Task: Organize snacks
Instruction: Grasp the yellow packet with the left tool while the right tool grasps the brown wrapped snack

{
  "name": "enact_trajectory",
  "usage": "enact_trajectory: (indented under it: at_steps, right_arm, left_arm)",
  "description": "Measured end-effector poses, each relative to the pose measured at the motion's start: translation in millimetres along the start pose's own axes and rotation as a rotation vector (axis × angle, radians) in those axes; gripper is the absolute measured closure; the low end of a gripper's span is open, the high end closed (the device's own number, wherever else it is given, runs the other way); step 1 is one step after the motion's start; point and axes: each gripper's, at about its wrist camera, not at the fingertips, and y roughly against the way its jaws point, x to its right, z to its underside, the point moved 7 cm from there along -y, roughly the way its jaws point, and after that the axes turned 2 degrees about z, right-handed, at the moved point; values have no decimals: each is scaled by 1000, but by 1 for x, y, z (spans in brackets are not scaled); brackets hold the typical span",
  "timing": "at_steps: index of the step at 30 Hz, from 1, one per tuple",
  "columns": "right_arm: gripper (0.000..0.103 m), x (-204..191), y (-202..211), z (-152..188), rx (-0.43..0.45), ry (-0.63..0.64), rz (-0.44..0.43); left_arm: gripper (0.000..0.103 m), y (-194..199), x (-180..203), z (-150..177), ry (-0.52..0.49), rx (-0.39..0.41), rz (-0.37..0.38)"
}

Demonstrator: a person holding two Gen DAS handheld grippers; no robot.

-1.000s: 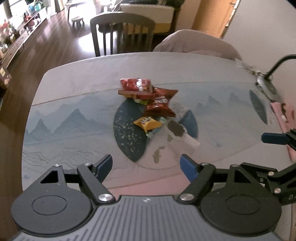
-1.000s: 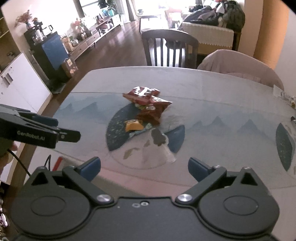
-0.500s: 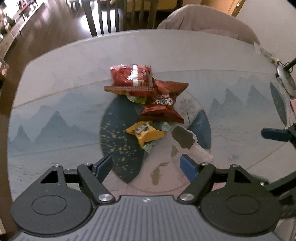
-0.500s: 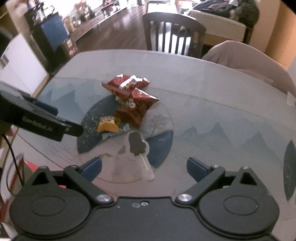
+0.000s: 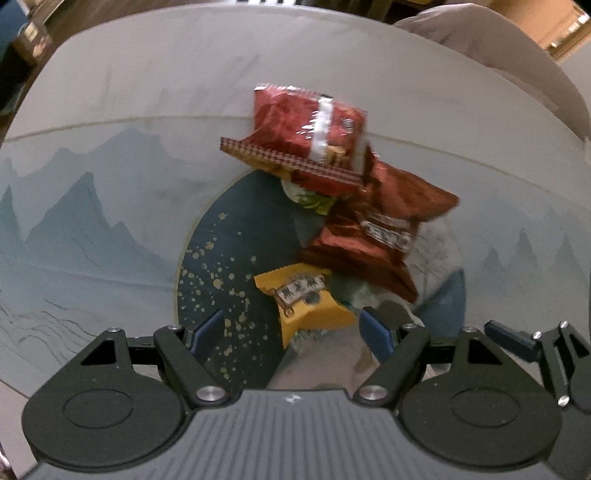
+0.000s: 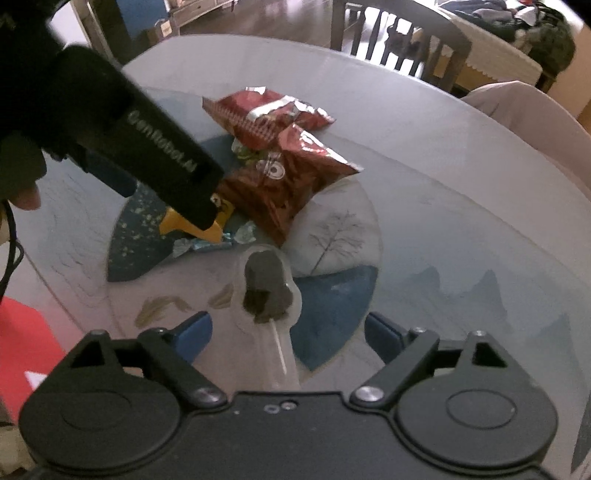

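A pile of snacks lies mid-table. A red chip bag (image 5: 310,136) (image 6: 266,110) is farthest. A dark red bag (image 5: 376,229) (image 6: 288,184) lies nearer, with a greenish packet (image 5: 314,197) between them. A yellow packet (image 5: 306,299) (image 6: 199,225) sits just ahead of my open left gripper (image 5: 291,332), whose fingers straddle its near end. A chocolate lollipop in clear wrap (image 6: 266,288) lies between the fingers of my open right gripper (image 6: 288,334). The left gripper's body (image 6: 147,147) hides part of the yellow packet in the right wrist view.
The table carries a grey-blue cloth with mountain prints (image 5: 92,206) and a dark round motif (image 5: 229,266). A blue foil wrapper (image 6: 207,243) lies by the yellow packet. A wooden chair (image 6: 399,33) and a covered seat (image 6: 524,107) stand at the far edge.
Both grippers have moved forward and down toward the pile. The left now brackets the yellow packet. The right now brackets the lollipop. Both stay open.
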Motion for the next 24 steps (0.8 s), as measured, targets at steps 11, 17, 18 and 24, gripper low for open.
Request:
enact_trajectory:
  at_steps: [11, 17, 18, 24]
  right_arm:
    - [23, -10, -38, -10, -29, 42, 30]
    - [28, -16, -39, -10, -10, 44, 18]
    - [31, -16, -38, -10, -5, 44, 16]
    - [56, -13, -32, -9, 17, 36, 21]
  left_arm:
    - [23, -25, -1, -5, 55, -44, 3]
    - [31, -32, -9, -5, 70, -49, 10]
    - [36, -33, -11, -5, 72, -52, 14]
    - [57, -29, -13, -5, 54, -36, -17]
